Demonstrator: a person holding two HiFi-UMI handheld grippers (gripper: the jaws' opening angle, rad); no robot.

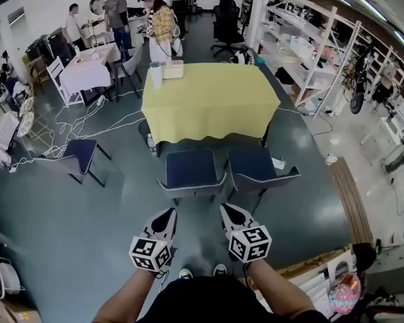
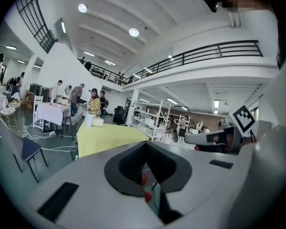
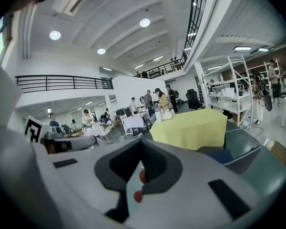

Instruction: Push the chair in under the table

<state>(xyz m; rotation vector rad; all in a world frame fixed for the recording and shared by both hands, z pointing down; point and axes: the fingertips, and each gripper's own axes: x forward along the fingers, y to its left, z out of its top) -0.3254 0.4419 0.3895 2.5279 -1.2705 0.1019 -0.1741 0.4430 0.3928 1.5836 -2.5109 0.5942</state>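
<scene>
A table with a yellow cloth (image 1: 209,103) stands in the middle of the head view. Two dark blue chairs are pulled out on its near side, the left chair (image 1: 190,170) and the right chair (image 1: 261,168). My left gripper (image 1: 167,214) and right gripper (image 1: 227,210) hover side by side just short of the chairs' backs, apart from them, both shut with nothing between the jaws. In the left gripper view the gripper (image 2: 145,170) faces the yellow table (image 2: 107,135). From the right gripper (image 3: 137,171), its own view takes in the table (image 3: 190,128) and a blue chair (image 3: 231,156).
A third blue chair (image 1: 77,155) stands off to the left amid floor cables (image 1: 94,123). A cup (image 1: 156,74) and a box (image 1: 172,68) sit on the table's far corner. Behind are a white table (image 1: 86,73), several people, an office chair (image 1: 227,22), and shelving (image 1: 310,46) on the right.
</scene>
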